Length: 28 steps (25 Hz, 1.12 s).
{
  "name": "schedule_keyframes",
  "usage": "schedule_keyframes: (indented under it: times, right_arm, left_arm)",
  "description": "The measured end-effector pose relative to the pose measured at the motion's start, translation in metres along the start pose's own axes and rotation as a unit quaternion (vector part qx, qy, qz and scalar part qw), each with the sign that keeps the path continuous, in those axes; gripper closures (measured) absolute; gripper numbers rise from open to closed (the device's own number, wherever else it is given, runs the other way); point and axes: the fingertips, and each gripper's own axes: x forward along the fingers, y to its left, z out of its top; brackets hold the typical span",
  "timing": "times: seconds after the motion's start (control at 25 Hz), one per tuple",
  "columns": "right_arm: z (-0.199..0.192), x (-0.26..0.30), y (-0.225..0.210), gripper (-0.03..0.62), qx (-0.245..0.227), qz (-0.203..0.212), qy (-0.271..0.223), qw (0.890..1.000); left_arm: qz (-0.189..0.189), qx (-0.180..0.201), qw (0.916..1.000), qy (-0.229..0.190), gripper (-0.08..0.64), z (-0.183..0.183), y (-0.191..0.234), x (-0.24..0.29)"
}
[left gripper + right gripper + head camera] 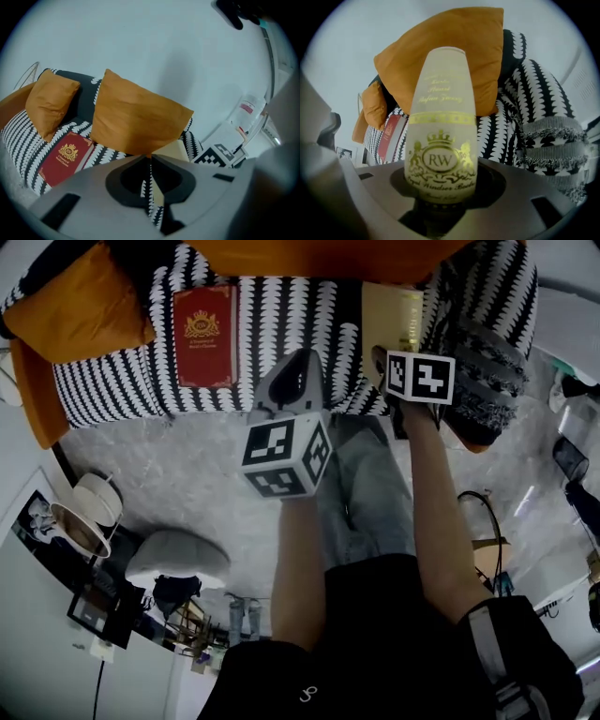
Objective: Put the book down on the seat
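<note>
The right gripper (440, 199) gripped the cream, gold-crested book (442, 117) by its near end, and the book reached out over the striped sofa seat (291, 324). The placing step was in hand. Next, I judged, it needed lowering flat and then releasing. The left gripper (151, 176) hung closed and empty; a red book (204, 334) lay on the seat.

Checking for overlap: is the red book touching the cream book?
Apart. The head view shows a broad stretch of striped seat between the red book and the cream book.
</note>
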Motion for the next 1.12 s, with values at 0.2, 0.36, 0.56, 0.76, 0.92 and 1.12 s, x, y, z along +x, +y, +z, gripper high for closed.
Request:
schedule_keyframes:
  times: [0.2, 0.36, 0.56, 0.76, 0.92, 1.12]
  right_arm:
    - [-0.006, 0.031, -0.001, 0.367, 0.01, -0.003, 0.032, 0.999]
    - [-0.008, 0.048, -0.003, 0.367, 0.013, -0.01, 0.043, 0.999]
    - [-0.016, 0.075, -0.013, 0.365, 0.036, -0.016, 0.058, 0.998]
    - [-0.01, 0.084, -0.011, 0.365, 0.046, -0.019, 0.051, 0.997]
    - [-0.011, 0.082, -0.011, 0.364, 0.05, -0.017, 0.048, 0.997]
    - [-0.01, 0.083, -0.002, 0.314, 0.048, -0.005, 0.052, 0.997]
  left_arm:
    - [0.009, -0.01, 0.9999, 0.009, 0.522, -0.009, 0.011, 0.022]
    - [0.011, -0.012, 0.9998, 0.012, 0.522, -0.013, 0.017, 0.032]
    - [0.01, -0.024, 0.9994, 0.024, 0.522, -0.028, 0.023, 0.046]
    - [0.006, -0.033, 0.999, 0.028, 0.522, -0.038, 0.021, 0.06]
    - [-0.001, -0.032, 0.9989, 0.034, 0.522, -0.043, 0.013, 0.063]
    - [-0.003, -0.03, 0.999, 0.033, 0.522, -0.041, 0.006, 0.062]
